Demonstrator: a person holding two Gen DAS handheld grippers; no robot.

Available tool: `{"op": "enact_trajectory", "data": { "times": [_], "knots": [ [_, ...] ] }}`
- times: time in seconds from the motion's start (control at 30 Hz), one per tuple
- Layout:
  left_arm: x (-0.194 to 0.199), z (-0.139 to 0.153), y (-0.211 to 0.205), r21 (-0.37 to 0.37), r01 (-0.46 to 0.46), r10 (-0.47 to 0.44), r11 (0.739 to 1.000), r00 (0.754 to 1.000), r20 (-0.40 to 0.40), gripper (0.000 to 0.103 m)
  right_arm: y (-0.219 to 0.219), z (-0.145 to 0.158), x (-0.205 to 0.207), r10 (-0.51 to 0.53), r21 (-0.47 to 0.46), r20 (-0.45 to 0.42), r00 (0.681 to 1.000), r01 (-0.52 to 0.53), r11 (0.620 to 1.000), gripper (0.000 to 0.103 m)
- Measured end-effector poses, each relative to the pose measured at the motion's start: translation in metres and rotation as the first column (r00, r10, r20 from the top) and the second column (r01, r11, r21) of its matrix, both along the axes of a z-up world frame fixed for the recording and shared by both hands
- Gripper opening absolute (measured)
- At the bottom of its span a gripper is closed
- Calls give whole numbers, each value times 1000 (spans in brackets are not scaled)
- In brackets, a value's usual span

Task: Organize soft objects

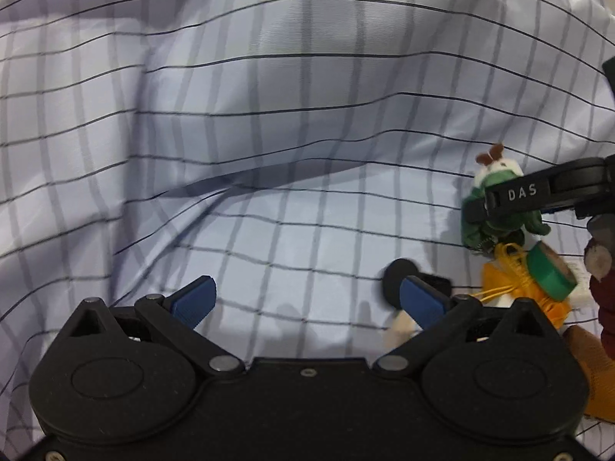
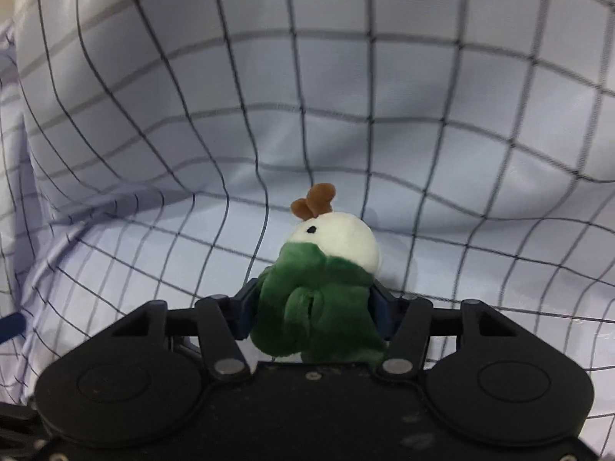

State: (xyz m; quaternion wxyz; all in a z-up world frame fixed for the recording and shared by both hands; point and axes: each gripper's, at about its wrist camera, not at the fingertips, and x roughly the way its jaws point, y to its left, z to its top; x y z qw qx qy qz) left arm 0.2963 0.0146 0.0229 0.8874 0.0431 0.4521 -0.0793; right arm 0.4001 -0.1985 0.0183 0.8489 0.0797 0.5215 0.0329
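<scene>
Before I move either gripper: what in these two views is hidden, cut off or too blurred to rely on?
- Plush toy: lower body hidden between the right gripper jaws, right wrist view.
- Black object: partly behind the left gripper fingertip, left wrist view; unidentifiable.
- Orange items and green tape roll: piled, overlapping.
- Dark red thing: cut by right edge.
- Checked fabric: hides whatever lies beneath.

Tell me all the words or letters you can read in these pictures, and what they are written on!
"DAS" stands in white letters on the black finger of the right gripper, which is shut on the green and white plush toy.
No other words, numbers or signs can be read, neither on the green tape roll nor on the checked cloth.
</scene>
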Motion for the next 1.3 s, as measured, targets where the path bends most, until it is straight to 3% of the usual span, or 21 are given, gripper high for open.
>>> {"op": "enact_trajectory", "data": {
  "times": [0.17, 0.4, 0.8, 1.07, 1.3],
  "knots": [
    [14, -4, -21, -39, 75, -78, 996, 995, -65, 99, -19, 19, -12, -50, 12, 68, 996, 49, 999, 57],
    [32, -12, -40, -63, 105, -114, 992, 982, -154, 98, -39, 34, -23, -73, 2, 118, 990, 73, 997, 57],
    [35, -42, -59, 67, 151, -136, 986, 972, -192, 95, -57, 44, -38, -87, 13, 159, 983, 86, 996, 58],
    [40, -45, -66, 37, 177, -166, 984, 966, -200, 94, -64, 41, -42, -97, 22, 151, 984, 95, 995, 58],
    [45, -54, -63, 69, 159, -141, 985, 966, -218, 94, -67, 34, -43, -110, 26, 143, 984, 107, 994, 58]
  ]
}}
